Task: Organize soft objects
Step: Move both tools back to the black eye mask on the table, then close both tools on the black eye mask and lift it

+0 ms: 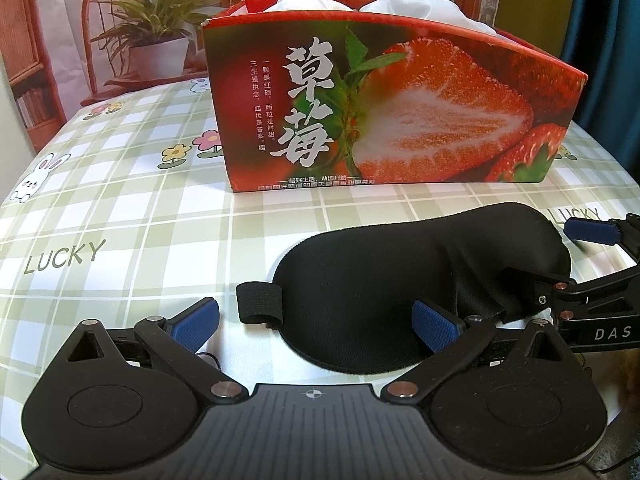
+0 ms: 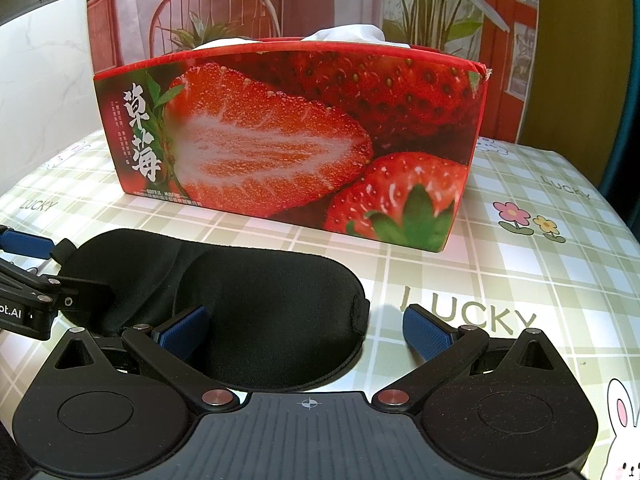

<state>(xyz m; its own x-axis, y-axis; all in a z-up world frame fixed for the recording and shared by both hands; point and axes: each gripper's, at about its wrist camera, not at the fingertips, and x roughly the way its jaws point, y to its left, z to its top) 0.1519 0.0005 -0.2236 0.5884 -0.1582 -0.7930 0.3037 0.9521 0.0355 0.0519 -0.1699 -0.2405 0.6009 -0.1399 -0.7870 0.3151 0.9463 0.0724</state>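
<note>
Nearest the lens, the left gripper (image 1: 316,322) stands with its blue-padded fingers spread wide, one pad at 8 o'clock clear of everything, the other at 4 o'clock over the near edge of a black eye mask (image 1: 400,280) that lies flat on the checked tablecloth (image 1: 120,208). From its own camera, the right gripper (image 2: 306,330) is likewise spread apart, its left pad above the mask (image 2: 260,300) at 8 o'clock and its right pad over bare cloth (image 2: 540,260) at 4 o'clock; neither gripper clasps anything. The mask's elastic strap loop (image 1: 258,304) sticks out at its left end in the left view. Behind the mask, toward 12 o'clock, stands a red strawberry-printed box (image 1: 400,112), open-topped, with white cloth (image 1: 420,8) bulging above its rim. Beyond the box (image 2: 300,140) hangs a printed backdrop (image 1: 140,20) of chair and potted plants.
</note>
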